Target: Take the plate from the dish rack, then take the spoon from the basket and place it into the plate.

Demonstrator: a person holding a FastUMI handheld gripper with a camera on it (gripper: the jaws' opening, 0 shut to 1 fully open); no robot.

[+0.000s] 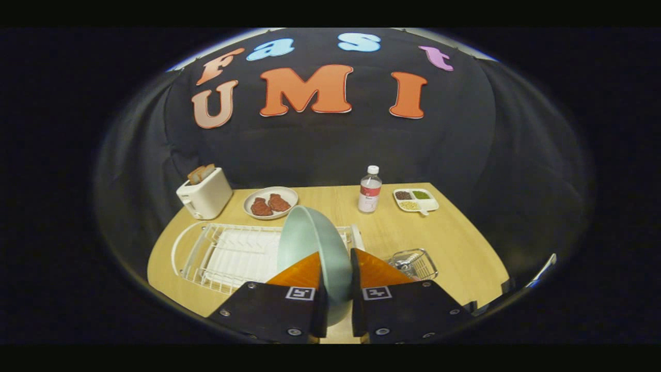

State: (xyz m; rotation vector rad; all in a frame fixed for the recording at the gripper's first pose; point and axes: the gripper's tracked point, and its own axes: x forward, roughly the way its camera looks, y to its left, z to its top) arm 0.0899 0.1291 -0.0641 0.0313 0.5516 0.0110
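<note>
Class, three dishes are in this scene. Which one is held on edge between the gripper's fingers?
The pale green plate, upright in the gripper. The white plate with meat and the divided tray lie flat on the table beyond.

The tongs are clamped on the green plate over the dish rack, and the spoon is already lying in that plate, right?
Not quite. The gripper view shows the tongs clamped on the green plate over the dish rack, but the spoon is not in that plate; it lies in the wire basket beside the rack.
</note>
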